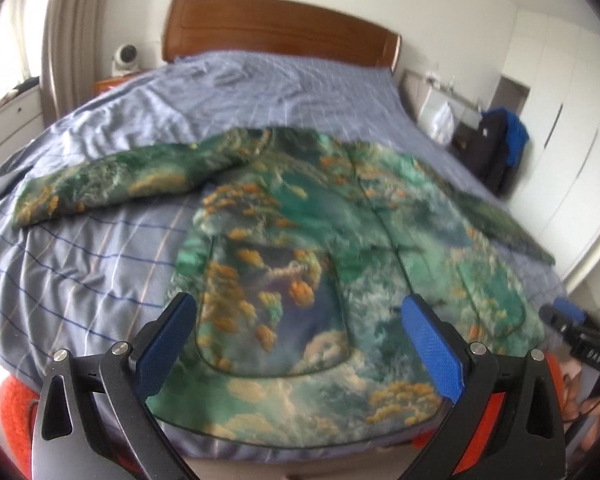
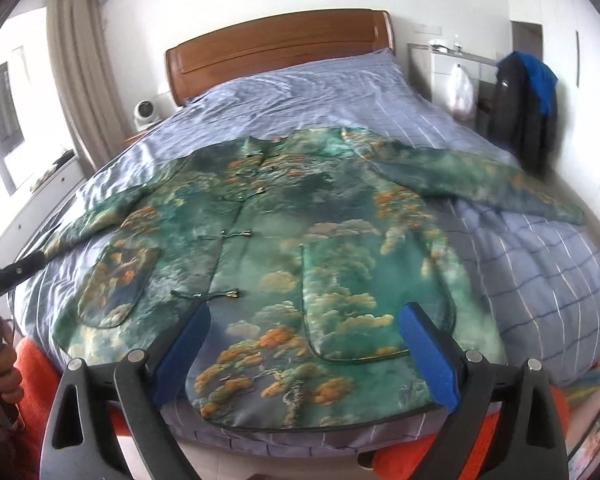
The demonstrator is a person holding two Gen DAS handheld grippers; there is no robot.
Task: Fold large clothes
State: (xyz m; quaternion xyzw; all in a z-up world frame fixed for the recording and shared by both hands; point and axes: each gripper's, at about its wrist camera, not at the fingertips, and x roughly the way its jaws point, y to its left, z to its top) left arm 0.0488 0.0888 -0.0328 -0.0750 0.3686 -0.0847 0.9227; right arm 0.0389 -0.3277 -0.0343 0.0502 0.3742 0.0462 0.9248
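- Over near edge of bed [image 1: 100, 264]: left tongs [image 1: 300, 336] and right tongs [image 2: 311, 344] both hovering above hem of jacket [image 1: 300, 216], angled down toward it.
- Left tongs: blue pads spread about as wide as they go; nothing between them, no cloth touched.
- Right tongs: likewise wide; pads clear of the fabric, nothing gripped.
- Jacket location: spread flat, front up, on blue checked bedspread, hem at near edge, collar toward far wooden headboard [image 2: 280, 40].
- Sleeves: both stretched outward, left sleeve [image 1: 100, 176] toward left side of bed, right sleeve [image 2: 499, 180] toward right side; neither folded in yet.
- Appearance: glossy green fabric printed with clouds and orange-tipped trees; dark piping along hem and around two rounded patch pockets; front closed down the centre with knotted frog fastenings [image 2: 228, 236]. Few wrinkles; lies smooth.
- Step judged: garment laid out and flattened, first fold not yet begun; tongs free and between grasps.
- Next move, judged: reach out to a sleeve cuff or shoulder on each side, pinch only the jacket layers and not the bedspread, then carry sleeve across the chest.
- Handling, judged: satin-like cloth probably slippery; firm pinch and low carry advisable to keep fold from sliding.
- Blur in left wrist view; fine detail of stitching not readable there.
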